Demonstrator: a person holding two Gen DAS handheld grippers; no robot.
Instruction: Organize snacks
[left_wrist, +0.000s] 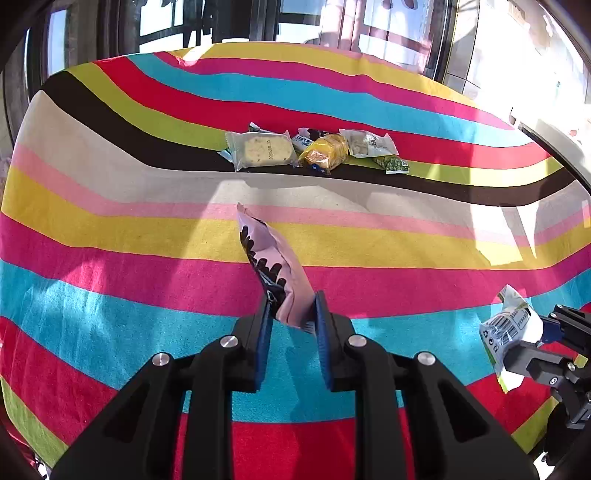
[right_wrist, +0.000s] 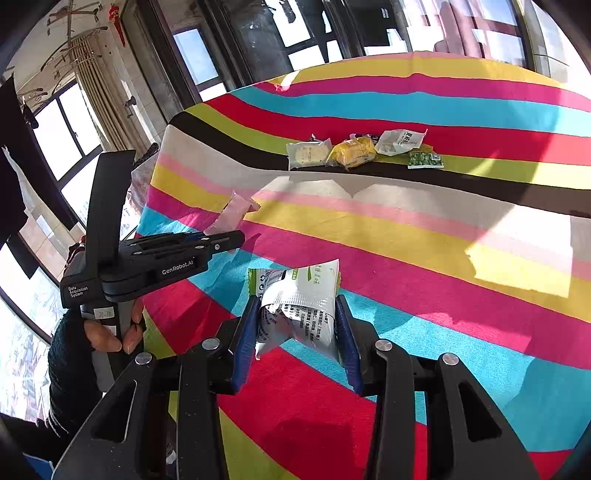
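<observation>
My left gripper (left_wrist: 291, 314) is shut on the lower end of a pink snack packet (left_wrist: 273, 266), which sticks up and away above the striped cloth. The right wrist view shows that gripper (right_wrist: 236, 238) from the side with the pink packet (right_wrist: 232, 214) in its tips. My right gripper (right_wrist: 295, 317) is shut on a crumpled white and green packet (right_wrist: 299, 302); it appears in the left wrist view too, at the right edge (left_wrist: 509, 332). Further back lies a row of snacks: a clear cracker packet (left_wrist: 262, 149), a yellow packet (left_wrist: 325, 151), a white packet (left_wrist: 369, 144) and a green pea packet (left_wrist: 393, 164).
A bright striped tablecloth (left_wrist: 147, 229) covers the whole table. Its left edge (right_wrist: 155, 177) drops off near windows and a curtain. A person's hand (right_wrist: 110, 336) in a dark sleeve holds the left gripper's handle. Sunlit patches fall across the cloth on the right.
</observation>
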